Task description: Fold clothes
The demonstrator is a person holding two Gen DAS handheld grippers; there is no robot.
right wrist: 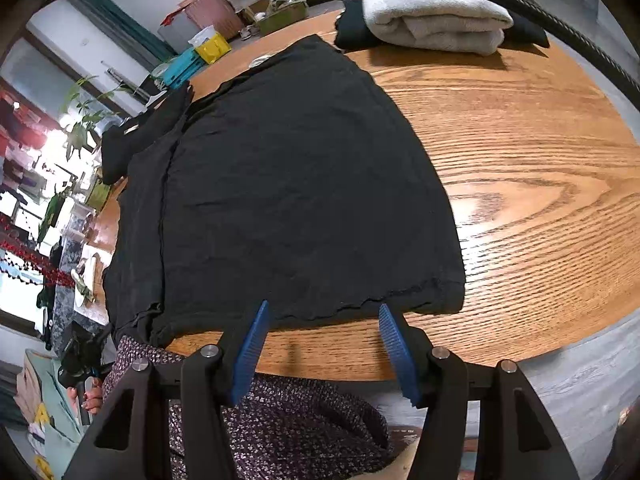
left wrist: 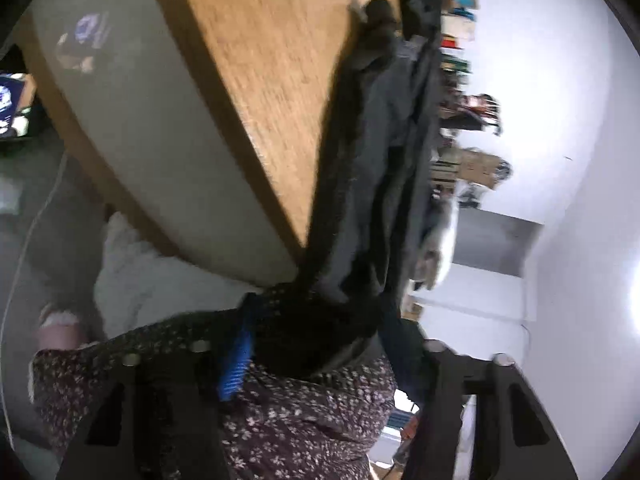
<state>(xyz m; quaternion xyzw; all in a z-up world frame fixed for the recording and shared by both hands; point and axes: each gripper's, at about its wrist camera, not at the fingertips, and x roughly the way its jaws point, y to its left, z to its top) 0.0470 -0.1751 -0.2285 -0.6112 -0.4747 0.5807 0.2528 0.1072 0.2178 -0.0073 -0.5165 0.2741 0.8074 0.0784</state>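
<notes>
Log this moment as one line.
step: folding black shirt | left tongs: shut on shirt edge | right tongs: open, empty | table: folded towel at back

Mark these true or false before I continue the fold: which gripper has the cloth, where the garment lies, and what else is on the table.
1. The right gripper is open and holds nothing. True.
2. The black garment hangs wholly off the wooden table. False: it lies spread flat on it.
3. The left gripper grips dark cloth. True: fabric bunches between its fingers.
4. The folded white towel lies on the floor. False: it rests on dark folded cloth at the table's far edge.
</notes>
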